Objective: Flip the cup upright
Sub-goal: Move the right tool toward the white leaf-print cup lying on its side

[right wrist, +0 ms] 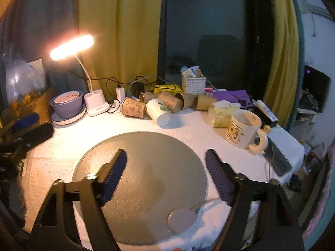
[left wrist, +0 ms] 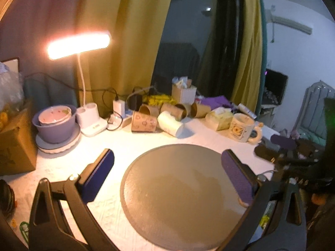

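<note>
A white ceramic mug (right wrist: 245,128) with a yellow cartoon print stands upright at the right of the table; it also shows in the left wrist view (left wrist: 242,127). Several paper cups lie on their sides at the back, among them a white one (right wrist: 158,112) (left wrist: 170,123) and a brown printed one (right wrist: 134,107) (left wrist: 144,122). A round grey mat (right wrist: 146,179) (left wrist: 178,192) lies in front. My left gripper (left wrist: 167,163) is open and empty above the mat. My right gripper (right wrist: 166,163) is open and empty above the mat.
A lit desk lamp (right wrist: 72,47) on a white base (right wrist: 96,103) stands at the back left beside a purple bowl (right wrist: 67,105). A tissue pack (right wrist: 222,114), a white basket (right wrist: 193,84), cables, a charger and a phone (right wrist: 278,156) crowd the back and right edge.
</note>
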